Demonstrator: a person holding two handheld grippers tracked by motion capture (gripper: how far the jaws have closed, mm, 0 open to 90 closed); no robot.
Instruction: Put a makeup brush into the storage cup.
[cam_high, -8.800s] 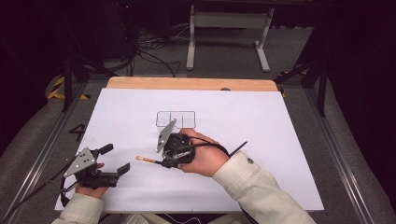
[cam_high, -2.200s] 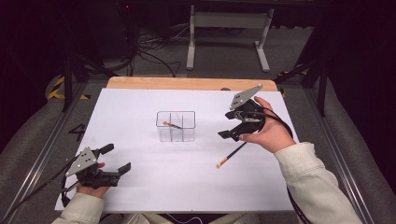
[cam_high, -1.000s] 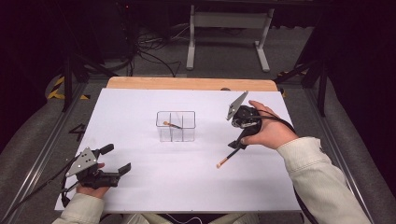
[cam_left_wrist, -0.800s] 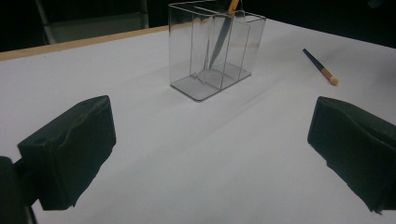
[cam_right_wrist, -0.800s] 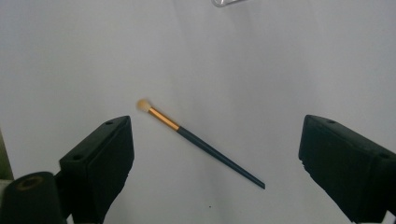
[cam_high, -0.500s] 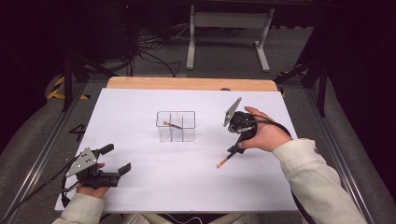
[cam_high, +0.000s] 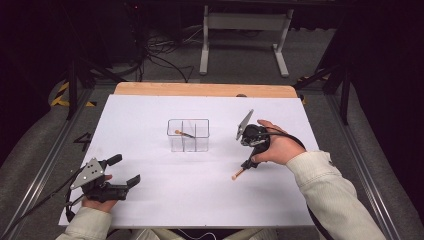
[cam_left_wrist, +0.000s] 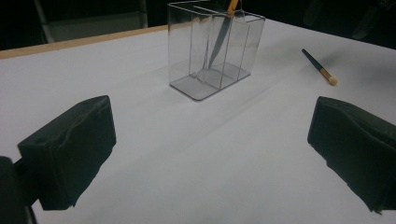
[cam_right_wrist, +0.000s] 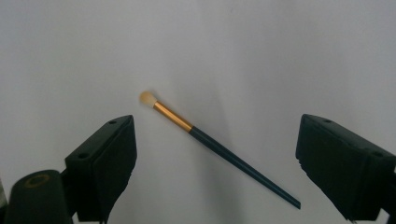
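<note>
One makeup brush (cam_high: 184, 134) was seen already placed in the clear divided organizer (cam_high: 188, 135). A second brush (cam_right_wrist: 217, 148) lay on the counter (cam_high: 165, 200), framed by the right gripper (cam_high: 248, 159), fingers spread, ungrasped. Left gripper (cam_high: 131, 174) rested idle, fingers spread.

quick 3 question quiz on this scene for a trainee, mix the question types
1. True or false: the right gripper has its jaws open over the loose brush on the white table cover.
2. Where is the other brush? A) lying on the cover B) leaning inside the clear divided holder C) in the left gripper
3. Fill in: the left gripper's jaws are ____.

Key: 1 true; 2 B; 3 open
</note>
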